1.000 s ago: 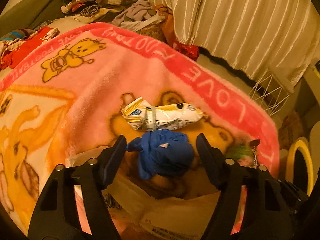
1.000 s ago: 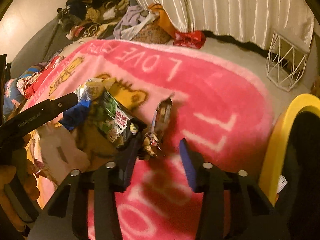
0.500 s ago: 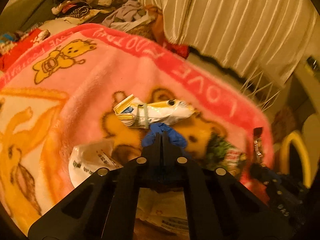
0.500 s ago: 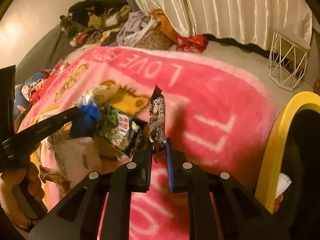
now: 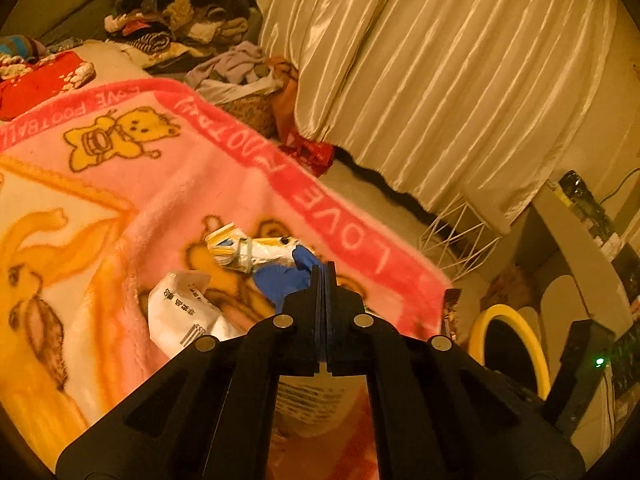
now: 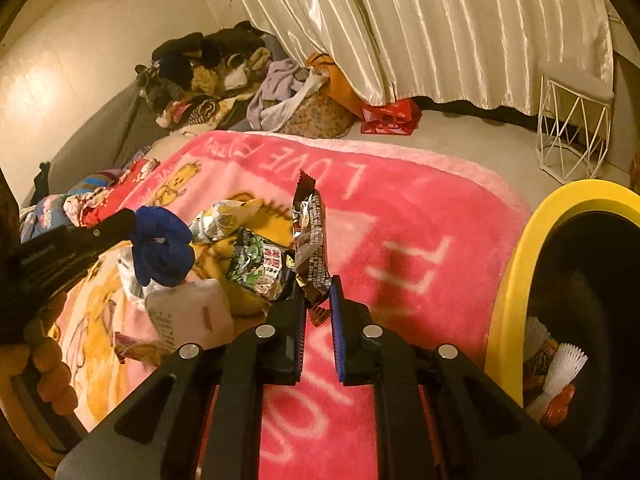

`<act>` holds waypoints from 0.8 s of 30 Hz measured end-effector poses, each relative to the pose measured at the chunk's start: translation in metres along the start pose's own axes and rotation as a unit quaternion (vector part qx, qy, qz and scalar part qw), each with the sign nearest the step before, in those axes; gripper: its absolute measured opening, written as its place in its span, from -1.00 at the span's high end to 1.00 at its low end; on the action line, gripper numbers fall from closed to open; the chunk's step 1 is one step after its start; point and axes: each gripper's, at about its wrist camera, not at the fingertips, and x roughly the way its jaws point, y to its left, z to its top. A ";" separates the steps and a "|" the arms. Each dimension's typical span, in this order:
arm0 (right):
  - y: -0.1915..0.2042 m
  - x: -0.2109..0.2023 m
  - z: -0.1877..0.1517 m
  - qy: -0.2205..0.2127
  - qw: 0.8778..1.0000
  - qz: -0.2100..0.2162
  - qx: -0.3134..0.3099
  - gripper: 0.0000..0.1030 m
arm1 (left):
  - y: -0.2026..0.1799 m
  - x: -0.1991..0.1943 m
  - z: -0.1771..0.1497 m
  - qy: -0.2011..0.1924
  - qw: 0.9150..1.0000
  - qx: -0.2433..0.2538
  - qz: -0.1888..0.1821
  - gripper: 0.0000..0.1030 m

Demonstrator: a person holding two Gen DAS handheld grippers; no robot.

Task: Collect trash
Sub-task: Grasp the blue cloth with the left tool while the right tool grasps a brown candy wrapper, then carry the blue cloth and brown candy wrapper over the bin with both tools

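My left gripper (image 5: 324, 270) is shut on a crumpled blue glove (image 5: 282, 278) and holds it above the pink blanket (image 5: 160, 184); the glove (image 6: 162, 244) also shows in the right wrist view. My right gripper (image 6: 318, 292) is shut on a brown snack wrapper (image 6: 310, 236) that stands upright between the jaws. On the blanket lie a yellow-white wrapper (image 5: 248, 250), a white packet (image 5: 180, 312) and a green-black snack bag (image 6: 260, 268). A yellow-rimmed black bin (image 6: 560, 280) stands at the right, with trash inside.
A white wire stool (image 6: 572, 120) stands by the cream curtain (image 6: 400, 20). A heap of clothes (image 6: 208, 68) lies at the far end. A red bag (image 6: 390, 114) sits on the floor. Shelves (image 5: 592, 240) are at the right.
Both grippers closed, the left on the blue glove, the right on the brown wrapper. Both have since lifted their items off the blanket.
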 end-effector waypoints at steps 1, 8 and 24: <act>0.001 -0.002 -0.001 -0.001 1.000 0.000 -0.002 0.78 | -0.002 -0.005 0.000 -0.003 1.000 -0.001 -0.005 1.00; 0.005 -0.019 -0.010 -0.009 1.000 0.003 -0.022 0.78 | -0.019 -0.029 -0.004 -0.015 0.999 0.004 -0.031 1.00; 0.012 -0.052 -0.025 -0.036 0.998 0.001 -0.059 0.78 | -0.057 -0.056 -0.021 -0.019 0.998 0.032 -0.057 1.00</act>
